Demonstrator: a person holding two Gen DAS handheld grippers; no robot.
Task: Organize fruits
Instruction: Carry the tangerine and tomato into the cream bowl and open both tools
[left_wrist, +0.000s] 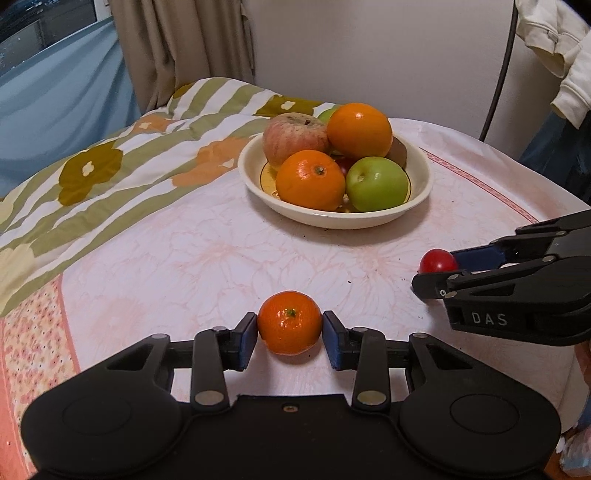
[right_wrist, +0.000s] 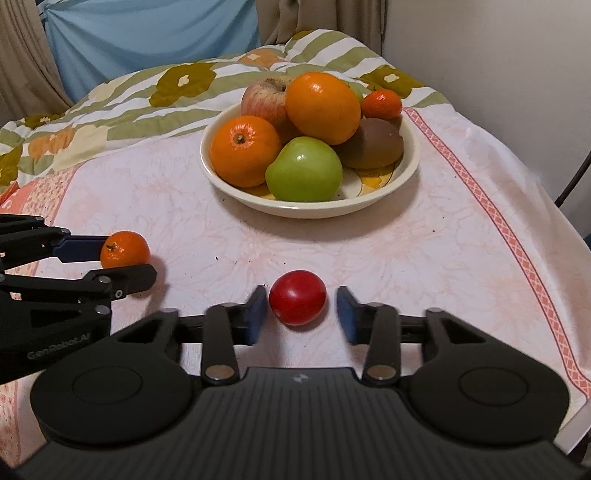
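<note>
Left tool (left_wrist: 290, 330) is sitting low on the desk (left_wrist: 207, 266), pads touching both sides of a small mandarin (left_wrist: 290, 322) – pinching it, fruit resting on the cloth. Patterned quilt (left_wrist: 110, 155) is covering the far left of the desk.

Centre: cream bowl (left_wrist: 421, 184) is standing well beyond both tools. It's holding a red-yellow apple (left_wrist: 291, 138), two oranges, one in front (left_wrist: 310, 180) and one on top (left_wrist: 359, 130), a green apple (left_wrist: 376, 183), a kiwi (right_wrist: 373, 142) and a second small mandarin (right_wrist: 381, 103) at the back rim. Something red is showing between the fruits; can't tell what.

Right tool (right_wrist: 301, 314) is spread, fingers flanking a small red fruit (right_wrist: 297, 297) on the cloth, left pad just beside it, right pad clearly apart from it. Slight motion blur on the fingers.
</note>
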